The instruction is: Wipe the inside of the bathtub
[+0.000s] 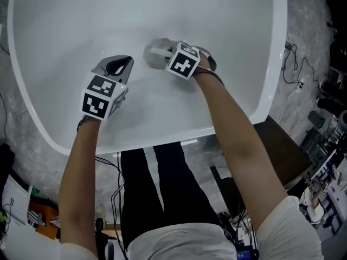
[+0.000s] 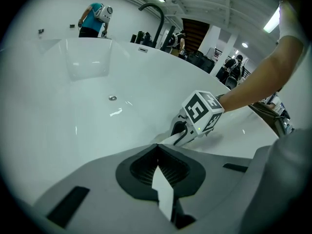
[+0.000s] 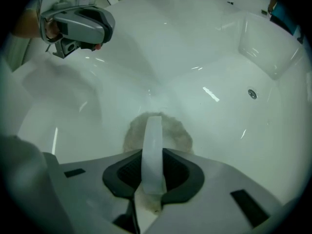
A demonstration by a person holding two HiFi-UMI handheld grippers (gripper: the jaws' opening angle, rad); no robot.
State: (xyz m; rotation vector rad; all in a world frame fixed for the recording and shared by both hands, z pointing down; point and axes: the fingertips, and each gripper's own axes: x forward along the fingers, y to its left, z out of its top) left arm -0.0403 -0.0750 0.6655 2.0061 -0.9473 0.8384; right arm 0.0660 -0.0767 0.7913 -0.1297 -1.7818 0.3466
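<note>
Left claw [image 2: 157, 149] closed, empty, inside bathtub [image 1: 65, 26]; right claw [image 3: 153, 152] clamped on sponge [image 3: 174, 130] against its surface

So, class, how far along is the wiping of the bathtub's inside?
Done: unclear; the bathtub looks evenly white, showing no wiped patch. In hand: the right gripper is shut on the strap of the scrubbing pad, held flat against the tub's inner surface; the left gripper hovers shut and empty. Left: likely most of the inside, including around the drain.

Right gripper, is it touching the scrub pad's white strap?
Touching. The right gripper view shows the right gripper's fingers shut on the white strap, no gap either side.
</note>
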